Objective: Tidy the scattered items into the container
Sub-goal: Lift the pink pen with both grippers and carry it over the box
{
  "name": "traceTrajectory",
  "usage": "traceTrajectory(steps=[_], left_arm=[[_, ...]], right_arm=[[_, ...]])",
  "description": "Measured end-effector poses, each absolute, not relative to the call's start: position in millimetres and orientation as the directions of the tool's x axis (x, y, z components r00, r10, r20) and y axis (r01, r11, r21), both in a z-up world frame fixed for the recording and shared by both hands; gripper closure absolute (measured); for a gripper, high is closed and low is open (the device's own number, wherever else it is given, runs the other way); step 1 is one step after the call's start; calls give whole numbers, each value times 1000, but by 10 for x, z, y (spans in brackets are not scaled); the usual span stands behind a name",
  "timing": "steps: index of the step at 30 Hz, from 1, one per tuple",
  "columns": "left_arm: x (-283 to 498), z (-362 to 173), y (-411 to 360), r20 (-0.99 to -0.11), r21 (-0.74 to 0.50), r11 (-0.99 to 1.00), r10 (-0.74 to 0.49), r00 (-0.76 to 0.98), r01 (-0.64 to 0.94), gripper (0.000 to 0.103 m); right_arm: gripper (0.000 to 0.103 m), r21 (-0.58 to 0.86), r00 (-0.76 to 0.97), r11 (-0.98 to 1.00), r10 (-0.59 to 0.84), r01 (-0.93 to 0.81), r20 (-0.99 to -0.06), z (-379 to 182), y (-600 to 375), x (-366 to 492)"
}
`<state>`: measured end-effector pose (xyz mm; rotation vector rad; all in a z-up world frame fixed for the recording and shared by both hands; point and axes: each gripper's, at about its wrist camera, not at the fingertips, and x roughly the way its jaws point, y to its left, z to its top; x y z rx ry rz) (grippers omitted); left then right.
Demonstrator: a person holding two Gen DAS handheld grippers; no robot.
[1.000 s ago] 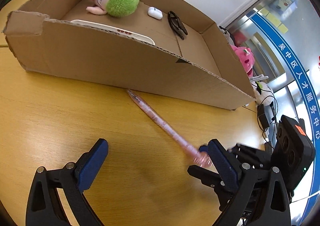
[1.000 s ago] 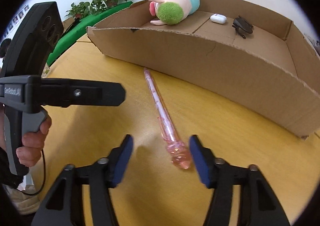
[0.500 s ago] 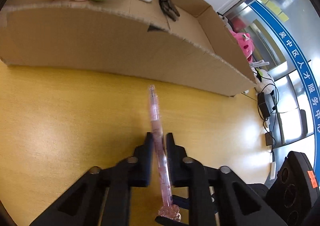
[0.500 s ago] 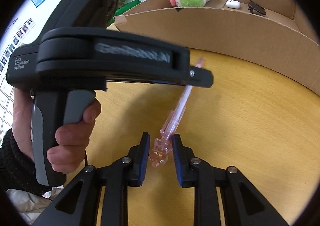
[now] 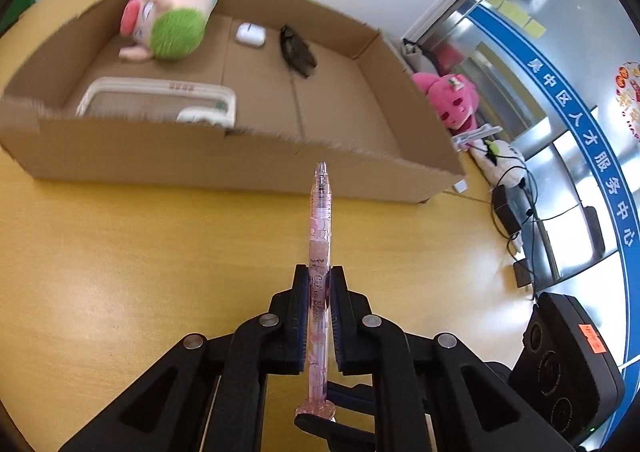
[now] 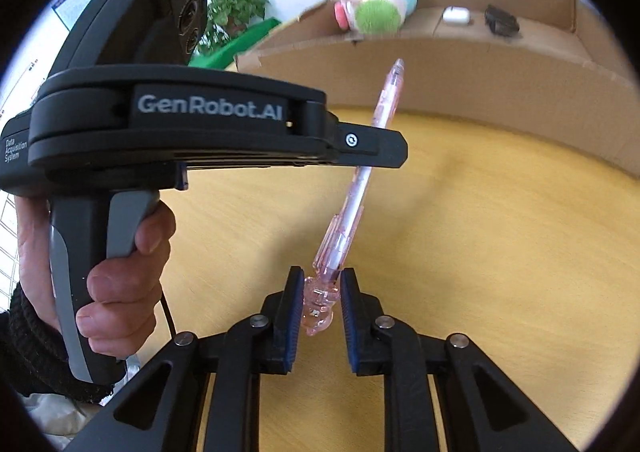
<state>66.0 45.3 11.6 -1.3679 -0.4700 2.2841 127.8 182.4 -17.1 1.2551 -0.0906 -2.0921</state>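
The cardboard box (image 5: 224, 156) stands on the yellow wooden table (image 5: 120, 252), holding a plush pig (image 5: 172, 24), a white tray (image 5: 160, 92), a white earbud case (image 5: 250, 35) and a dark clip (image 5: 298, 52). The left gripper (image 5: 319, 292), its casing marked "GenRobot.AI", pinches the pink pen (image 5: 320, 236) mid-barrel, off the table, tip aimed at the box. The right gripper (image 6: 318, 300) brackets the pen's ornament end; whether its pads touch cannot be determined.
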Motion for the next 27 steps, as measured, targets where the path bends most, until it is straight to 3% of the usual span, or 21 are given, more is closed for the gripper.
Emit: traceTrajectory(steps=[14, 27], left_arm=[[-88, 1347, 800, -628, -429, -810, 586, -512, -400, 94], [-1484, 1740, 1355, -597, -496, -734, 677, -431, -465, 93]], right_arm=[[85, 292, -526, -801, -572, 522, -629, 886, 2145, 698], [85, 376, -572, -820, -572, 432, -588, 1396, 2793, -447]])
